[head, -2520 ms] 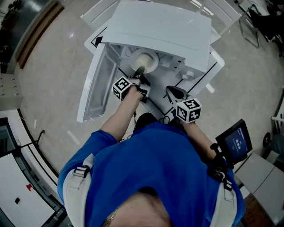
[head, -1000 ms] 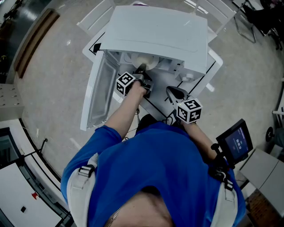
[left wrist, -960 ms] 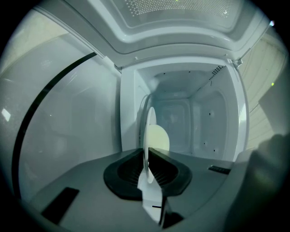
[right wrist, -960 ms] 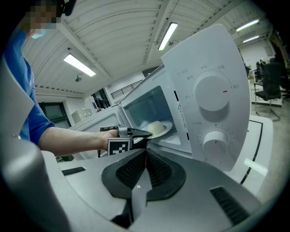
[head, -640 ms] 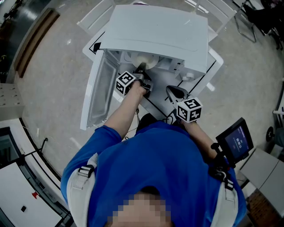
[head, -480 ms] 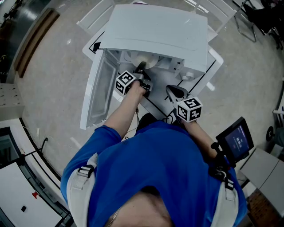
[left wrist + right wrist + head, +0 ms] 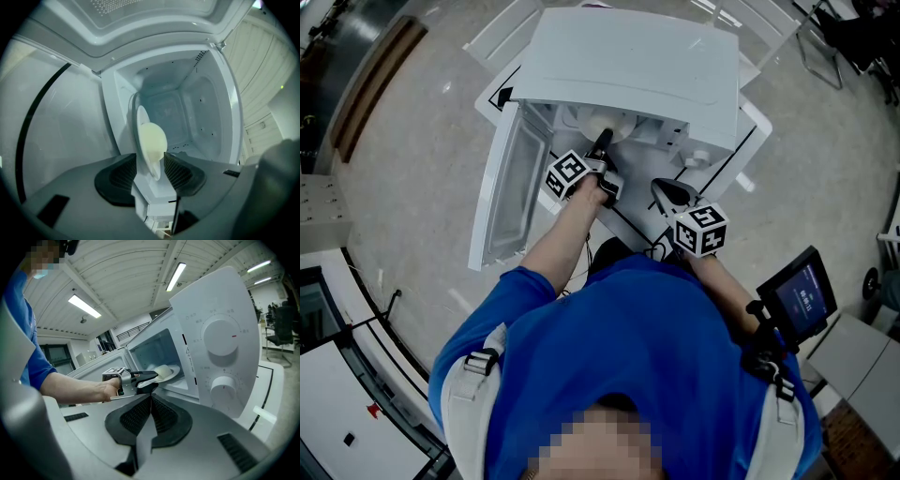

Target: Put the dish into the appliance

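Microwave stands at upper centre of the head view, with its door swung open to the left of the frame. The left gripper reaches into the opening. In the left gripper view its jaws stand wide and have just been opening. The dish sits edge-on to the camera between them at centre frame, with the cavity behind it. No firm pad pressure on the rim is apparent, though the gap on either side is slight. A pale round item lies on the dish. In the right gripper view the dish appears at centre, roughly level, in the cavity mouth, with the left gripper at its near rim. Whether it rests on the cavity floor cannot be told. Two knobs are on the panel to the right of the opening. The right gripper is outside the microwave, right of centre in the head view, jaws closed together, holding nothing.
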A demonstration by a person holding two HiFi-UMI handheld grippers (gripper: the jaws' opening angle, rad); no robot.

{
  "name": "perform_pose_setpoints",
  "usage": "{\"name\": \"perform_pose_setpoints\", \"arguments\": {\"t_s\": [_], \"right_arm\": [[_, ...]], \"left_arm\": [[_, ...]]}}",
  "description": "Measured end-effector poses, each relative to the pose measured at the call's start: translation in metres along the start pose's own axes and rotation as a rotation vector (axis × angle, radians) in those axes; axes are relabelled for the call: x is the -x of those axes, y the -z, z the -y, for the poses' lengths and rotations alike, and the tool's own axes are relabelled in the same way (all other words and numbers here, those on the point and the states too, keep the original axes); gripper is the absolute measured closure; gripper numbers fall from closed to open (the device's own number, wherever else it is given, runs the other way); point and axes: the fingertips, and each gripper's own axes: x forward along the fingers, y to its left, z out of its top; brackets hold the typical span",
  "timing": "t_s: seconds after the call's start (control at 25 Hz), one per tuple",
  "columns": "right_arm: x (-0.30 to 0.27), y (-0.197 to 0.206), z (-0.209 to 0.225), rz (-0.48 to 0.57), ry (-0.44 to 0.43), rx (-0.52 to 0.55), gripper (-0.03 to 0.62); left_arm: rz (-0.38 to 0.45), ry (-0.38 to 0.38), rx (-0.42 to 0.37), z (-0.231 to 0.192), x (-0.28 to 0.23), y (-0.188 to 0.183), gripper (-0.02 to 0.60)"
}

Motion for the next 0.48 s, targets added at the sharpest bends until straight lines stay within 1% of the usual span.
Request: {"name": "perform_pose_setpoints", "arguments": {"t_s": [0.24,0.36,0.48], "right_arm": [[0.000,0.000,-0.001,0.001,-0.010,0.003,0.592],[-0.001,0.000,-0.003,0.002,-0.017,0.005,0.592],[-0.001,-0.001,-0.005,0.004,-0.026,0.011,0.592]], "left_arm": [[-0.011,0.007,-0.096,0.004,0.004,0.003,0.413],[-0.012,-0.003,-0.175,0.005,0.010,0.003,0.413],[-0.010,-0.030,-0.269,0.004,0.015,0.002,0.413]]}}
